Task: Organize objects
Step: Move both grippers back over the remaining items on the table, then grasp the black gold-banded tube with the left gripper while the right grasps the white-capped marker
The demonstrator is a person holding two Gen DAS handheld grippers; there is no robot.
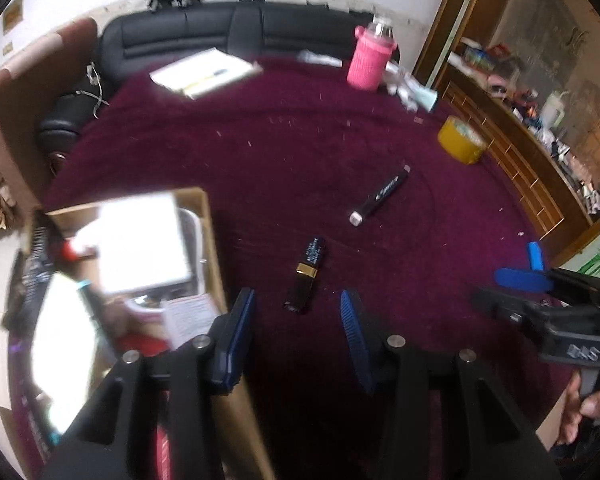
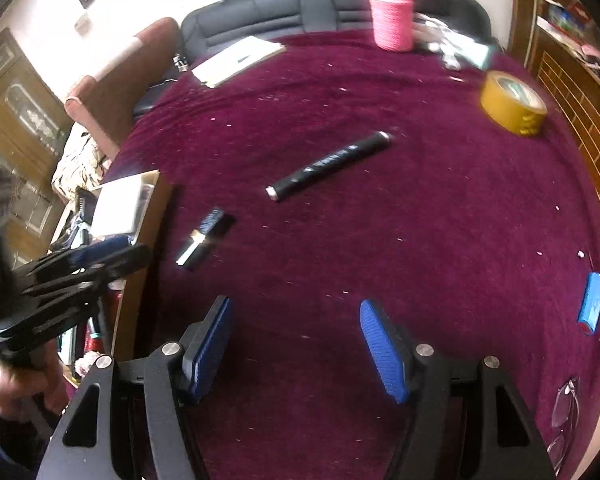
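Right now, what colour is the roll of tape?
Yellow. The roll of tape shows best in the right wrist view.

You have a table under a maroon cloth [image 2: 440, 208]. On it lie a black marker [image 2: 328, 166], a lipstick [image 2: 204, 238], yellow tape [image 2: 512, 108], a pink-sleeved bottle [image 1: 370, 60], a notepad [image 2: 238, 60], a blue piece [image 2: 591, 308], glasses [image 2: 564, 412], and a cardboard box [image 1: 210, 240] at the left edge.

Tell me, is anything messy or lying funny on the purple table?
Yes. A black-and-gold tube and a black marker lie tipped over loose on the purple cloth, outside the cardboard box. A pair of glasses sits close to the table's edge. Pale crumbs speckle the cloth.
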